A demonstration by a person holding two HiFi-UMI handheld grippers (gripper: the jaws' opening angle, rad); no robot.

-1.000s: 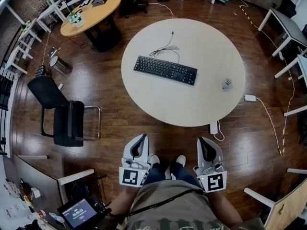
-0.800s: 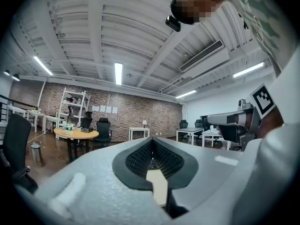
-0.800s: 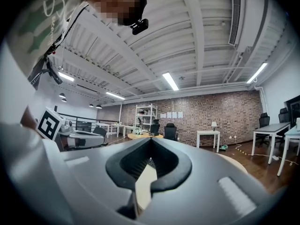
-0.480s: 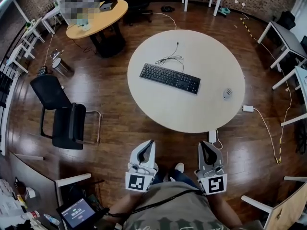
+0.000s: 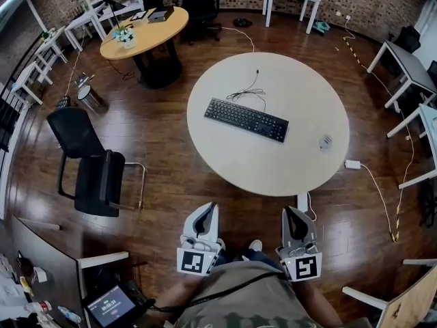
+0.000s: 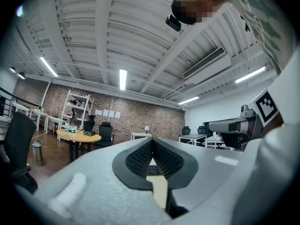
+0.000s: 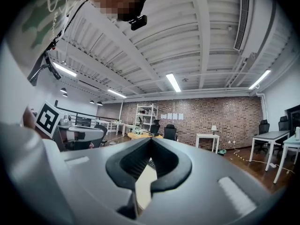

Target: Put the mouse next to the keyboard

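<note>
A black keyboard (image 5: 246,119) lies on the round pale table (image 5: 232,162), its cable curled behind it. The small grey-white mouse (image 5: 326,142) sits near the table's right edge, well apart from the keyboard. Both grippers hang in front of the person's body, short of the table's near edge. My left gripper (image 5: 210,206) is shut with nothing in it, and so is my right gripper (image 5: 291,211). In the left gripper view the gripper (image 6: 152,139) has its black pads together and points level at the table. The right gripper view shows the same for its gripper (image 7: 151,140).
A black office chair (image 5: 92,169) stands left of the table. A yellow round table (image 5: 143,29) is at the back left. A white power adapter (image 5: 354,164) with cables lies on the wooden floor to the right. White desks (image 5: 410,60) line the right side.
The table now sits lower and further right in the head view. Both grippers have shifted a little, still side by side and shut. Keyboard and mouse have not moved on the table.
</note>
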